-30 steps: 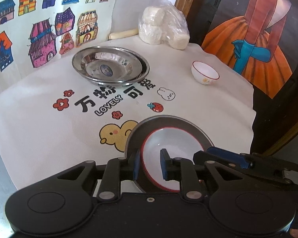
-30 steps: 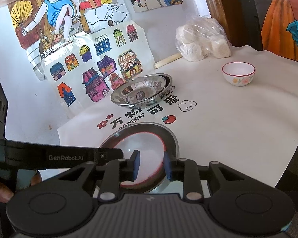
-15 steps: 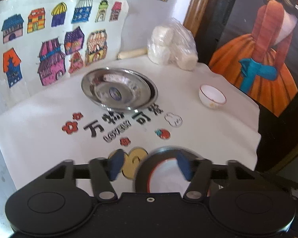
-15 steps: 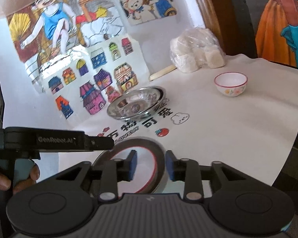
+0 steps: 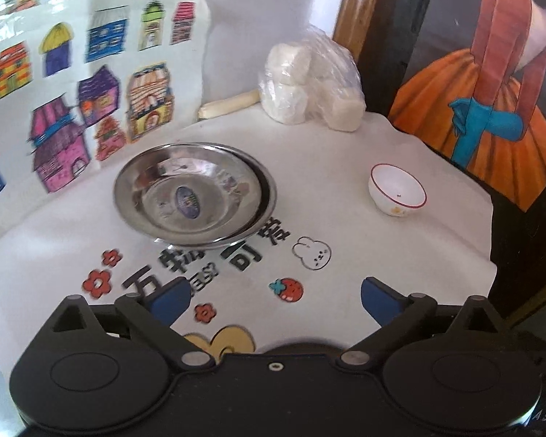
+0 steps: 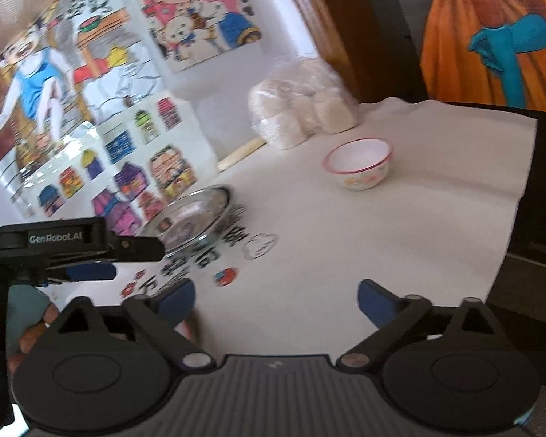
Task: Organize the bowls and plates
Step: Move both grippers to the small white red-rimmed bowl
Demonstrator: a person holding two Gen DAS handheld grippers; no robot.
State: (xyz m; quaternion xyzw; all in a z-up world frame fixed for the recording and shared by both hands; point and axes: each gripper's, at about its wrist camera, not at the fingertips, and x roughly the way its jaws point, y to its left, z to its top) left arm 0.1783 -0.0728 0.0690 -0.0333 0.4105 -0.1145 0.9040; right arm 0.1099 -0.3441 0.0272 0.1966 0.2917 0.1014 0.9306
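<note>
Left wrist view: the left gripper has just been opening and now gapes wide, nothing between its blue pads. The stacked steel plates sit mid-table, the small red-rimmed bowl far right. The likely next step is fetching that bowl, best taken by straddling its rim squarely (it looks light and easily tipped). A printed white cloth covers the table; a bagged bundle rests at the wall.

Right wrist view: the right gripper, likewise just opened, is empty. The bowl lies ahead; drawings paper the wall.
</note>
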